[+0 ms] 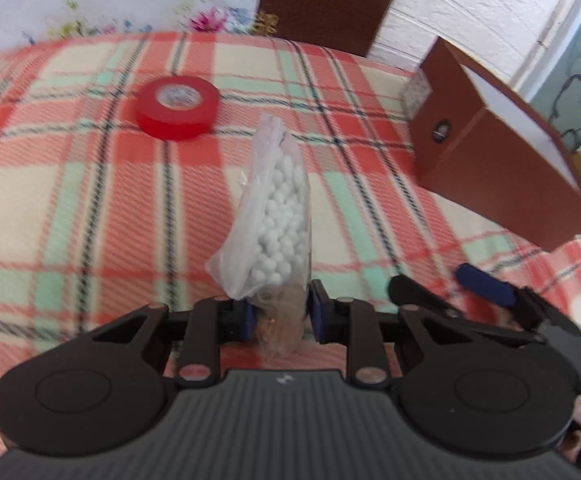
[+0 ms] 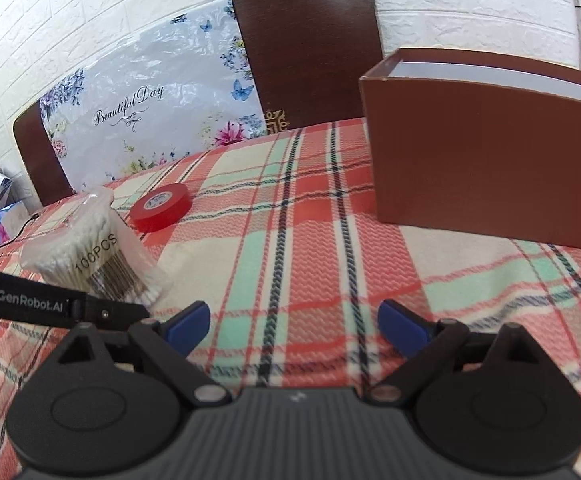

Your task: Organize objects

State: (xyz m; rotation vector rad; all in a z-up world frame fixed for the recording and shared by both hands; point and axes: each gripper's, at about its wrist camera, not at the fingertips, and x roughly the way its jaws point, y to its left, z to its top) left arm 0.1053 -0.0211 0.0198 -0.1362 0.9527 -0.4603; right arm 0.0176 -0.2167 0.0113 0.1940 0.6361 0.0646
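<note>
Left gripper [image 1: 280, 316] is clamped on a bag of cotton swabs [image 1: 270, 220], held up over the plaid tablecloth [image 1: 90, 200]; right gripper [image 2: 294, 324] hangs open, holding nothing; red tape roll [image 1: 178, 108] lies further back, brown box [image 1: 498, 148] off right.

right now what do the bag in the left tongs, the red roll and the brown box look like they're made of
Bag: thin clear plastic film, going by its crinkles and sheen; inside are cotton swabs with white tips and tan sticks, wood or paper.
Red roll: likely glossy vinyl tape wound on a printed core.
Brown box: probably matte paper-covered cardboard with a white lining, given its sharp folded edges.
</note>
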